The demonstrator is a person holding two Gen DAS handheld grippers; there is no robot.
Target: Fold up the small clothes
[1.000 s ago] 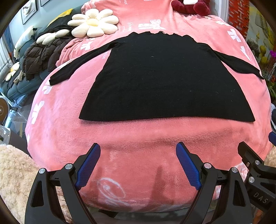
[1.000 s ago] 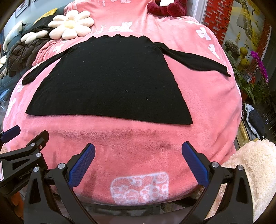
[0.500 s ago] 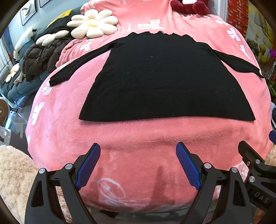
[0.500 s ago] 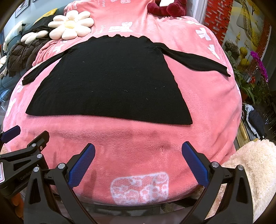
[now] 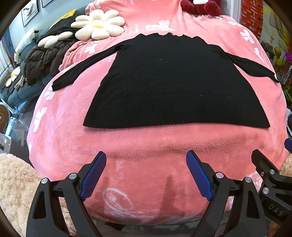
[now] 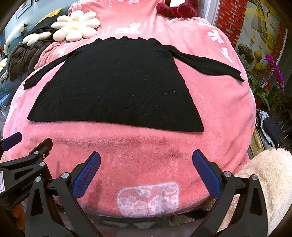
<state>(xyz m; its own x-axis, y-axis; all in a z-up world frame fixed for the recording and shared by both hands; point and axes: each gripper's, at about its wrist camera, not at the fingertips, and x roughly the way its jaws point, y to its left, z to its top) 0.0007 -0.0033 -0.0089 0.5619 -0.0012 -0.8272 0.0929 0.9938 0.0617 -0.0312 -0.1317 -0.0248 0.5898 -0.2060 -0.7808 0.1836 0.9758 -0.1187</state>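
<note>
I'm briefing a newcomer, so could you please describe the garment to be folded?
Find the fluffy pink blanket over the table. On it lies a flat black long-sleeved knit top, both sleeves spread outwards. It's the only spread-out dark thing; the brown padded jacket lies crumpled beside.

The garment [image 5: 175,87] lay flat on the blanket [image 5: 146,145], ahead of both devices, hem nearest, neckline farthest. One sleeve [image 5: 80,73] extended ahead-left, the other [image 6: 209,66] ahead-right. The left hand-held gripper [image 5: 146,175] sat before the hem, apart from it; the right hand-held gripper [image 6: 146,175] sat just beside it, to its right. A flower cushion [image 5: 98,24] lay beyond the garment, ahead-left; a plush toy [image 6: 177,8] lay farthest ahead. A jacket [image 5: 43,58] lay far left.
</note>
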